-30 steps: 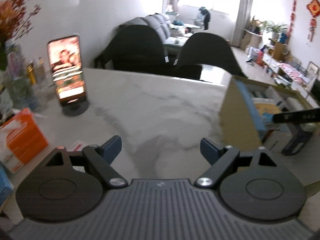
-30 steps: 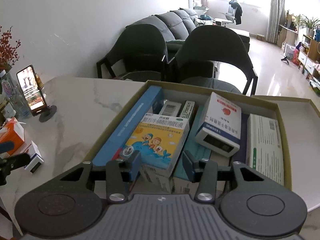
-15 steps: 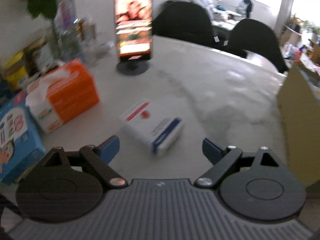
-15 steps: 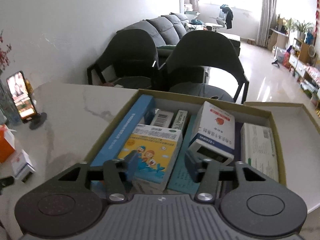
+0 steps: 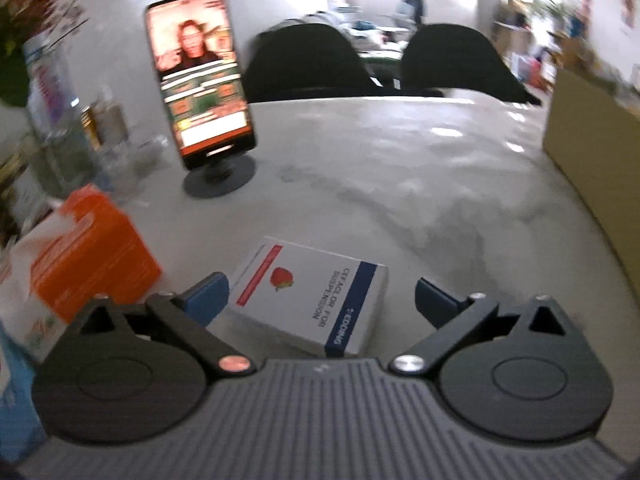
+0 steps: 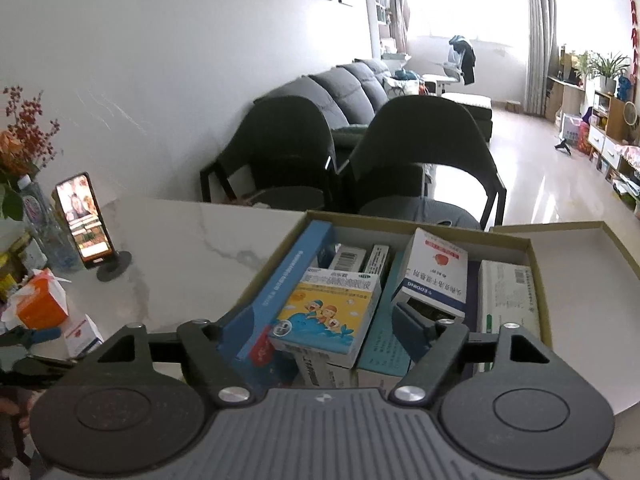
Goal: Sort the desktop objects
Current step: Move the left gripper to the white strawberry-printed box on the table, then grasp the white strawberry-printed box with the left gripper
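White cardboard medicine carton with navy band and strawberry mark (image 5: pixel 310 294): lies flat on the marble tabletop (image 5: pixel 400 184), between the spread-apart fingers of the left gripper (image 5: pixel 320 300). Likely light, stiff-walled, crushable; best pinched across its long sides. Orange tissue box (image 5: pixel 86 248) crowds the left finger. Right gripper (image 6: pixel 332 330), likewise apart and empty, hovers over the crowded brown cardboard box (image 6: pixel 532 256). Phone on round stand (image 5: pixel 200 76): well clear.
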The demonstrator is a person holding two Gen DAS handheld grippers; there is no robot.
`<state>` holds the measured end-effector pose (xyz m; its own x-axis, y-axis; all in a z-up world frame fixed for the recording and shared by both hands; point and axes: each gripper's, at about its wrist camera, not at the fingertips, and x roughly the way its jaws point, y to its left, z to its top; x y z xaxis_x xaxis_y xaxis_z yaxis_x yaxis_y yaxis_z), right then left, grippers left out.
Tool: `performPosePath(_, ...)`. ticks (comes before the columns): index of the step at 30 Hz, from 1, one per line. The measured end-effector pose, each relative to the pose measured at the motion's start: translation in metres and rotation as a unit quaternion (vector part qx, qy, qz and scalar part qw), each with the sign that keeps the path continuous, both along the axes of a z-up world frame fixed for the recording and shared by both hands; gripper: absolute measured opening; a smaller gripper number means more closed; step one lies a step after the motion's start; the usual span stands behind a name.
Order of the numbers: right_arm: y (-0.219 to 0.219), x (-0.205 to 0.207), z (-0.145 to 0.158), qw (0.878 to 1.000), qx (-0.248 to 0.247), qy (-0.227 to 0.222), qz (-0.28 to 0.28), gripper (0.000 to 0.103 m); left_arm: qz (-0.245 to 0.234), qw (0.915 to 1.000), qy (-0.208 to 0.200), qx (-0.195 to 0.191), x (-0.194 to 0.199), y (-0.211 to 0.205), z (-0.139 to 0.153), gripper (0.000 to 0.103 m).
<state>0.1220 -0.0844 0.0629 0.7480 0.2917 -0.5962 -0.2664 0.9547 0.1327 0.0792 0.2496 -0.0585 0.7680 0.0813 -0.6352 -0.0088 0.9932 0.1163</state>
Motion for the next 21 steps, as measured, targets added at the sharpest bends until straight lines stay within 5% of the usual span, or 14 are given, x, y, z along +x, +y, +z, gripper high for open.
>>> performPosePath(12, 0.002, -0.019, 0.009, 1.000, 0.023, -0.011, 0.010, 0.083, -0.032, 0.9991, -0.005, 0.026, 0.009, 0.007, -0.009, 0.100)
performPosePath(21, 0.002, -0.027, 0.006, 0.999, 0.030, -0.006, 0.008, 0.083, -0.021, 0.9998, 0.002, -0.001, 0.012, 0.016, -0.016, 0.098)
